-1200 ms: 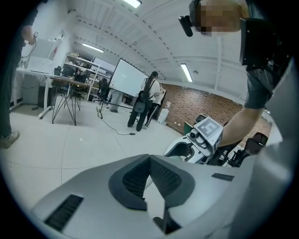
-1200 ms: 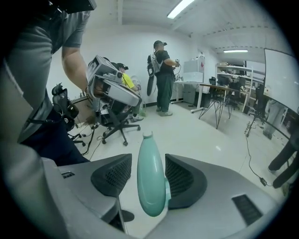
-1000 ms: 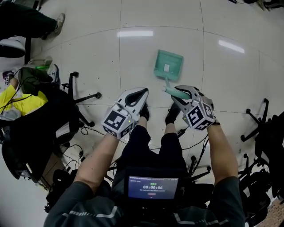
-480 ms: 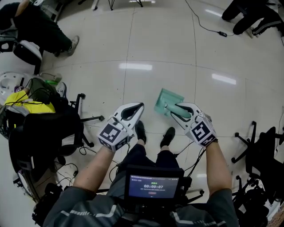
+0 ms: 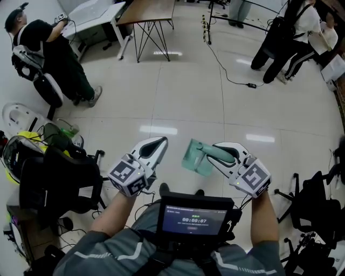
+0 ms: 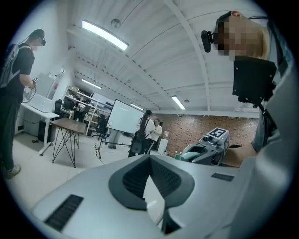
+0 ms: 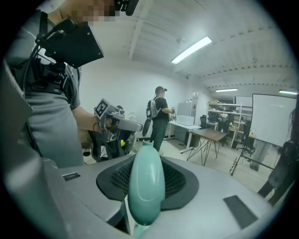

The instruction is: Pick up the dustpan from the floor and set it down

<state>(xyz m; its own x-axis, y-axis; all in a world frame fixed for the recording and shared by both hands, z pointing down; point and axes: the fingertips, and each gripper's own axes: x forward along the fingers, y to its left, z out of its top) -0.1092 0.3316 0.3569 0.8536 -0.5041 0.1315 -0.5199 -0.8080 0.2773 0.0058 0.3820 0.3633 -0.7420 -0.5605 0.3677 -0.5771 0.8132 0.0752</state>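
My right gripper (image 5: 211, 151) is shut on the handle of the teal dustpan (image 5: 195, 157), which hangs in the air well above the tiled floor, its pan tilted toward the left. In the right gripper view the rounded teal handle (image 7: 146, 186) fills the space between the black pads, and the pan itself is hidden. To the left of the dustpan, at about the same height, my left gripper (image 5: 156, 144) is shut with nothing in it. The left gripper view shows its pads (image 6: 163, 175) meeting at the tips.
Black office chairs stand at the left (image 5: 64, 178) and the right (image 5: 318, 199). A person (image 5: 54, 54) stands at the far left, and others (image 5: 291, 38) at the far right. A wooden table (image 5: 145, 13) is at the back. A cable (image 5: 226, 70) runs across the floor.
Both grippers have risen a long way, and the dustpan has come up off the floor with the right one. The head view has tipped up, so more of the room now shows.
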